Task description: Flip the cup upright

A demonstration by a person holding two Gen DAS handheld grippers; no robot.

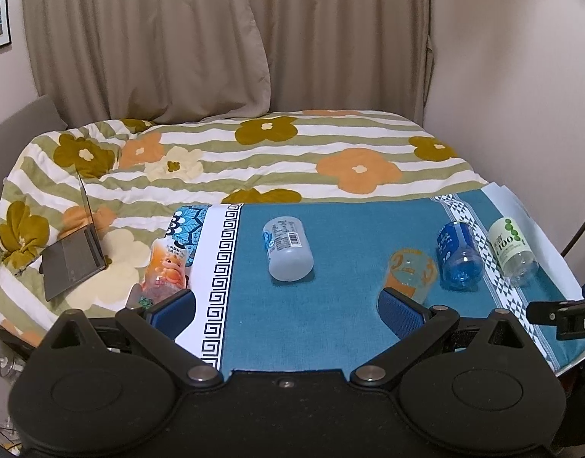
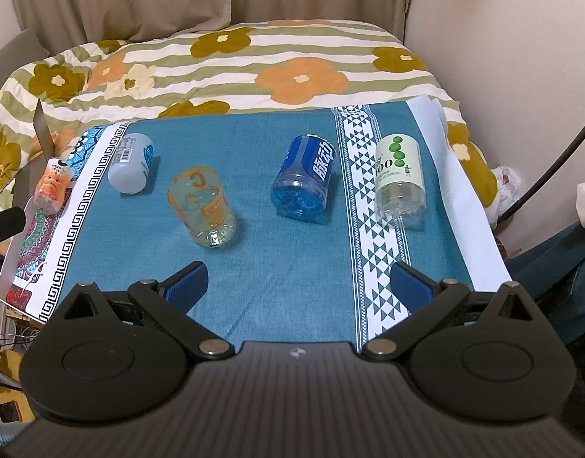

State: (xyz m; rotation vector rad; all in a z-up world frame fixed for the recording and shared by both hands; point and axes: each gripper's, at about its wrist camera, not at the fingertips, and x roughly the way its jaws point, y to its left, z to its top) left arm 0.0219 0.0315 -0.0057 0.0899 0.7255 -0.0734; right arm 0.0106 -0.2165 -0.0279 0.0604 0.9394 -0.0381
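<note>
Several cut-bottle cups stand upside down on a blue tablecloth (image 2: 277,267): a white one (image 1: 288,249) (image 2: 132,168), an orange-printed clear one (image 1: 409,274) (image 2: 203,206), a blue one (image 1: 458,255) (image 2: 306,179), a green-labelled clear one (image 1: 511,252) (image 2: 399,181) and a pink-orange one (image 1: 164,273) (image 2: 52,189) at the left edge. My left gripper (image 1: 286,313) is open and empty, its right finger (image 1: 401,311) close to the orange cup. My right gripper (image 2: 298,286) is open and empty, nearer than all cups.
A bed with a flowered striped quilt (image 1: 254,160) lies behind the table. A laptop (image 1: 73,255) rests open on the quilt at left. Curtains (image 1: 216,38) hang behind. The right gripper's body (image 1: 563,316) shows at the table's right edge. A dark cable (image 2: 559,160) runs at right.
</note>
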